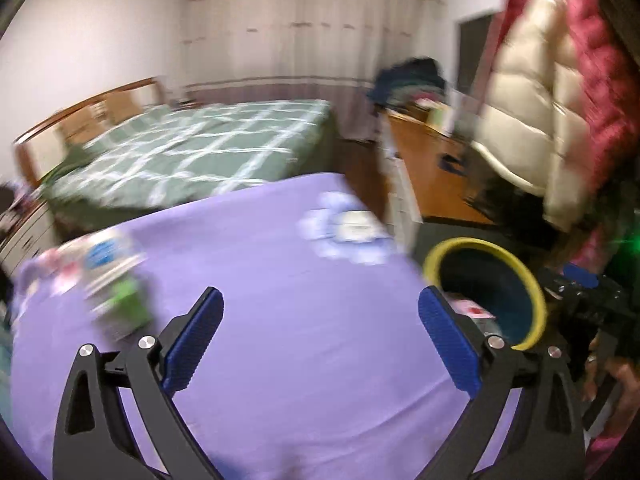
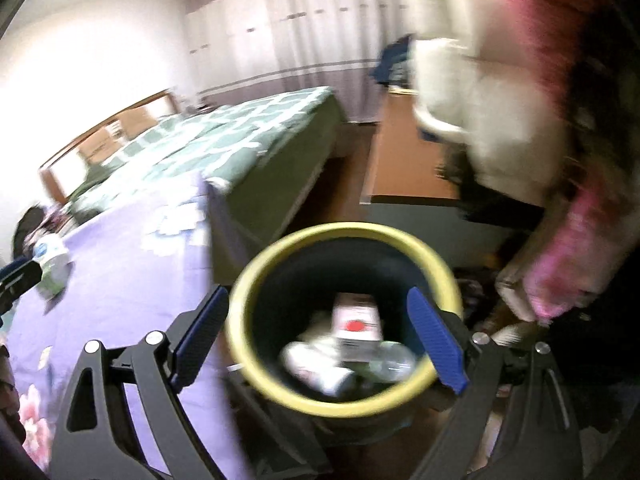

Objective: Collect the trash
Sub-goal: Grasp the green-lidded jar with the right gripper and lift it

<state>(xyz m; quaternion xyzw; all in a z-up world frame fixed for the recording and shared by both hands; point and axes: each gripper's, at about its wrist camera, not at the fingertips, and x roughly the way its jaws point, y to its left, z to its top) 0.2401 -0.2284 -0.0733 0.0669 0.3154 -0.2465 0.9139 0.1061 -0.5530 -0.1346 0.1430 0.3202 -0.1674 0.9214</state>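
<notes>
A dark trash bin with a yellow rim (image 2: 436, 264) stands on the floor beside the purple bed; in the left wrist view its rim (image 1: 472, 245) shows at the right. Inside lie a white box with a red dot (image 2: 356, 324), a crumpled white packet (image 2: 316, 368) and a clear bottle (image 2: 394, 364). My right gripper (image 2: 320, 340) is open and empty, right above the bin's mouth. My left gripper (image 1: 320, 336) is open and empty over the purple sheet (image 1: 280, 320). A blurred green, white and blue package (image 1: 116, 280) lies left of it, also in the right wrist view (image 2: 50, 266).
A white floral print or paper patch (image 1: 348, 228) lies on the purple sheet near its far right corner. A green checked bed (image 1: 200, 148) stands behind. A wooden desk (image 1: 424, 160) with clothes is at the right. Cream and pink coats (image 1: 560, 92) hang at the far right.
</notes>
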